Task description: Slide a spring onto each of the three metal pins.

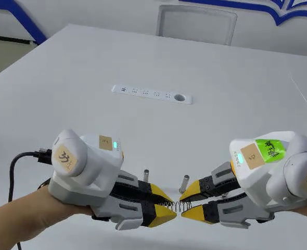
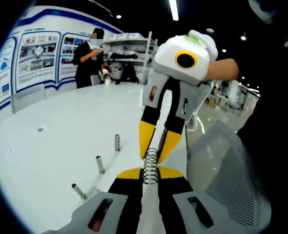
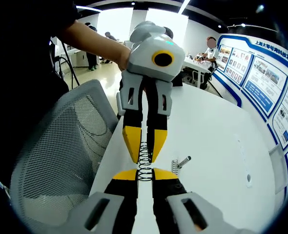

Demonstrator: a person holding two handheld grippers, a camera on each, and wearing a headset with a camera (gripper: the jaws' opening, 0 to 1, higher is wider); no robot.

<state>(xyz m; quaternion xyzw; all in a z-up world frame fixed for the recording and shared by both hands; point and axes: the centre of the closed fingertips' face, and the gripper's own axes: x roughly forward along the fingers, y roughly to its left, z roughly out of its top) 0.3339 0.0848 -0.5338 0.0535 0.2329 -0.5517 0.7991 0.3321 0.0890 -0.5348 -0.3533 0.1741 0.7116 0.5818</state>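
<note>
A small wire spring hangs level just above the white table, with one end in each gripper. My left gripper is shut on its left end and my right gripper on its right end, tips nearly meeting. In the left gripper view the spring runs from my own jaws up to the right gripper's yellow fingers. Upright metal pins stand just behind the tips. The left gripper view holds three pins. Another spring sits by a pin.
A white power strip lies mid-table, with a grey chair at the far edge. A black cable trails from the left gripper. A mesh chair stands beside the near table edge. People stand in the background.
</note>
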